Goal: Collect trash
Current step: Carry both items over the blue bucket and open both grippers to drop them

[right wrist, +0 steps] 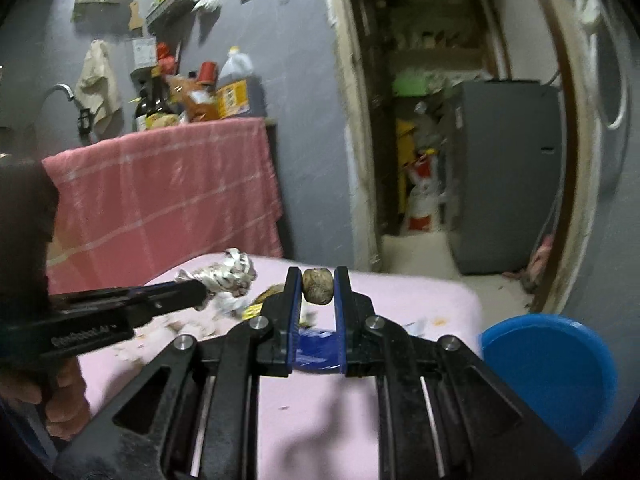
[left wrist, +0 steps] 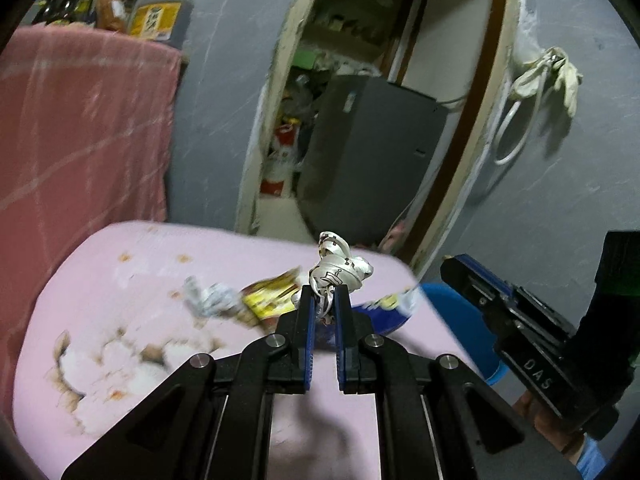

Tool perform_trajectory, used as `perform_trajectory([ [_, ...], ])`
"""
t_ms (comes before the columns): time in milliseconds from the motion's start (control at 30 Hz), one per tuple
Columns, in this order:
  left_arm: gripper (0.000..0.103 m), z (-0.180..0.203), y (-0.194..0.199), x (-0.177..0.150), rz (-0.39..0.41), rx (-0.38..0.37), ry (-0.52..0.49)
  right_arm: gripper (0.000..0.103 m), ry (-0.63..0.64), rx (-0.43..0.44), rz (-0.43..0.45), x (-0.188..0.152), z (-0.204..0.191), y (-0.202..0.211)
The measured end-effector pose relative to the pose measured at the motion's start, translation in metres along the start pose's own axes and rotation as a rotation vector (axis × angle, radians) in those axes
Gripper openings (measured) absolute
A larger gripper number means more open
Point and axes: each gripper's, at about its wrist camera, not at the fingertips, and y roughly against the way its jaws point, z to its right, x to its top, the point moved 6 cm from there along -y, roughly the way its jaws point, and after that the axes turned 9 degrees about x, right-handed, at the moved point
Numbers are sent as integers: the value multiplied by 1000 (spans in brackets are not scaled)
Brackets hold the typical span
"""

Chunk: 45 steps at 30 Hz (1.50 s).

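My left gripper is shut on a crumpled white wrapper, held above the pink table. In the right wrist view the same gripper comes in from the left with the wrapper at its tip. My right gripper is shut on a small brown, wrinkled ball of trash. Still on the table lie a crumpled grey-white paper, a yellow packet and a blue-and-white wrapper. A blue bin stands beside the table's right edge.
Behind the table hangs a pink cloth over a counter with several bottles. An open doorway leads to a grey fridge. A person's hand holds the left gripper's handle.
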Motion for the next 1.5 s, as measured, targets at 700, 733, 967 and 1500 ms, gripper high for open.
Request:
perform_trajectory([
  [700, 7, 152, -86, 11, -97, -201, -130, 16, -219, -310, 89, 2, 149, 77],
  [733, 7, 157, -90, 9, -108, -204, -140, 16, -239, -316, 84, 0, 154, 78],
  [967, 7, 184, -116, -11, -180, -207, -193, 16, -348, -326, 46, -15, 186, 79],
  [1500, 7, 192, -140, -36, -253, -166, -239, 18, -554, -318, -39, -50, 230, 79],
])
